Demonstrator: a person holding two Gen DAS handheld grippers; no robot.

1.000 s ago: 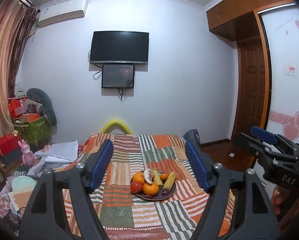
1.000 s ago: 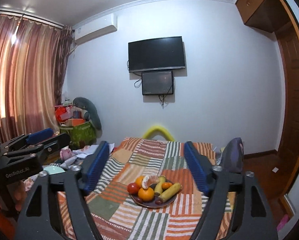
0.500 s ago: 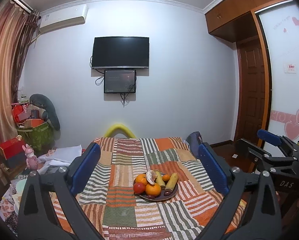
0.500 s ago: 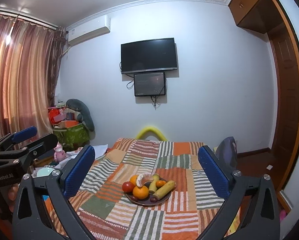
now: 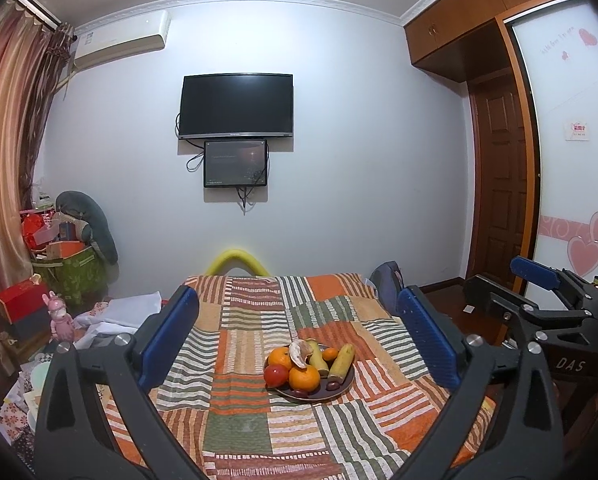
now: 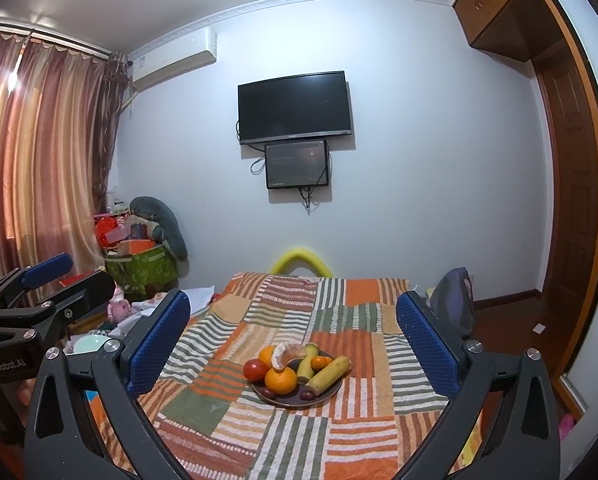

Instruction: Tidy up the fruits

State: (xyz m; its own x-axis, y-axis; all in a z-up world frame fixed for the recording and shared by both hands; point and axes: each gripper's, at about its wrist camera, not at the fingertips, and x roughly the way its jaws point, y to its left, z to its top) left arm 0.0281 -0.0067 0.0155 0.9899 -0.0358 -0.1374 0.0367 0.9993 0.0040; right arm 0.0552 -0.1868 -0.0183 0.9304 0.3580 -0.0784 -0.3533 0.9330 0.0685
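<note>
While both of my grippers hang back above the near end of the bed (image 5: 251, 400), the fruit sits gathered on a dark plate (image 5: 341, 389) in the middle of the patchwork cover, well short of either tool.

Left to right on the plate: a red fruit (image 5: 275, 374) at the left edge, an orange (image 5: 304, 377) in front with a second orange (image 5: 279, 357) behind it, a part-peeled one (image 5: 299, 354) leaning on top, a green-yellow fruit (image 5: 318, 358), a small orange one (image 5: 330, 354) at the back, and a long yellow fruit (image 5: 342, 361) slanting off to the right. A few small dark fruits lie along the near rim.

I judge the plate is set mid-bed so that either gripper can reach it. With everything on the plate, the scene would suit fruit already collected as well as fruit waiting to be sorted out.

My left gripper (image 5: 299, 350) has its fingers (image 5: 170, 340) spread wide, holding and touching nothing. My right gripper (image 6: 293, 344) is the same, its fingers (image 6: 427, 350) wide apart and empty, the plate (image 6: 327, 394) framed between them.
</note>
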